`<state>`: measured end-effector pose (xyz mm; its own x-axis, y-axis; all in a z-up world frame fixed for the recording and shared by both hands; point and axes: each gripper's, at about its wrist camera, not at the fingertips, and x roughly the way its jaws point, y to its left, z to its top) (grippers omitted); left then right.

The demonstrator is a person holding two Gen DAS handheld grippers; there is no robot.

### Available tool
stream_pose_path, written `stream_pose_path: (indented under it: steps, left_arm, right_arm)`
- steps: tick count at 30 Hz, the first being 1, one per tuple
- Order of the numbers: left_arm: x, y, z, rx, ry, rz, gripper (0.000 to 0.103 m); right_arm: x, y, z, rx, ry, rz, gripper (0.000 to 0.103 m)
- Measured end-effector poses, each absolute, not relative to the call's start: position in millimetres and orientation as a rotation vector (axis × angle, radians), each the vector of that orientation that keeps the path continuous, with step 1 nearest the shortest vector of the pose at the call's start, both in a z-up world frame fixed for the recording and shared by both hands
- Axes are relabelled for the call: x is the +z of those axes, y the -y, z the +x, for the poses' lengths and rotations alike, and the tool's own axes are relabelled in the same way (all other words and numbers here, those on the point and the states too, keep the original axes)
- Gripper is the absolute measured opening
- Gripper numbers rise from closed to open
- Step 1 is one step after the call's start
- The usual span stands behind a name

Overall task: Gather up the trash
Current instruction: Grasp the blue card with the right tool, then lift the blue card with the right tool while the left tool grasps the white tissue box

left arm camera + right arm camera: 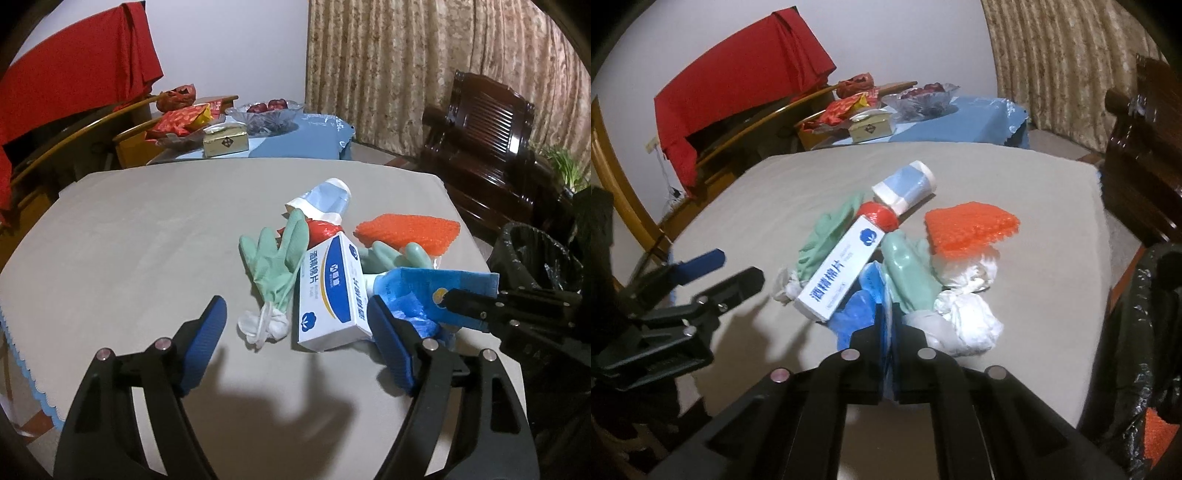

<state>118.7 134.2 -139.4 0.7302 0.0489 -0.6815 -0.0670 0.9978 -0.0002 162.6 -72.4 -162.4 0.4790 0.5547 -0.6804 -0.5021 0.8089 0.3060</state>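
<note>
A heap of trash lies on the grey table (129, 229): a white and blue box (328, 295), green gloves (275, 258), an orange mesh pad (410, 230), a blue and white tube (325, 199), crumpled white paper (967, 314). My left gripper (299, 336) is open, its pads either side of the box's near end. My right gripper (888, 325) is shut on a blue packet (439, 291), seen in the left wrist view at the heap's right edge.
A bin with a black bag (535, 258) stands off the table's right edge; it also shows in the right wrist view (1152, 332) with something orange inside. A second table (295, 136) with boxes and a fruit bowl is behind. A dark wooden chair (491, 147) stands at right.
</note>
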Motion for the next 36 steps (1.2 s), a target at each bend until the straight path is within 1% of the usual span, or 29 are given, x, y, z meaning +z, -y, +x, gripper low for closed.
stream_pose_path:
  steps: [8, 15, 24, 32, 36]
  left_arm:
    - [-116.1, -143.0, 113.9, 0.088, -0.7, -0.057, 0.076]
    - [-111.8, -141.3, 115.1, 0.086, -0.689, -0.058, 0.076]
    - [-120.1, -121.4, 125.4, 0.053, -0.706, -0.039, 0.076]
    - [-138.3, -109.7, 140.0, 0.06, -0.741, -0.011, 0.076]
    - [-152.5, -110.2, 148.2, 0.073, -0.767, 0.003, 0.07]
  right_arm:
    - [-125.0, 70.7, 155.7, 0.717, -0.785, 0.108, 0.002]
    - [-104.0, 86.6, 155.0, 0.639, -0.725, 0.108, 0.002]
    - [-111.6, 131.7, 153.3, 0.484, -0.724, 0.14, 0.002]
    - [-127.4, 156.6, 162.7, 0.413, -0.742, 0.179, 0.002]
    - [-133.5, 157.5, 165.0, 0.406, -0.75, 0.18, 0.002]
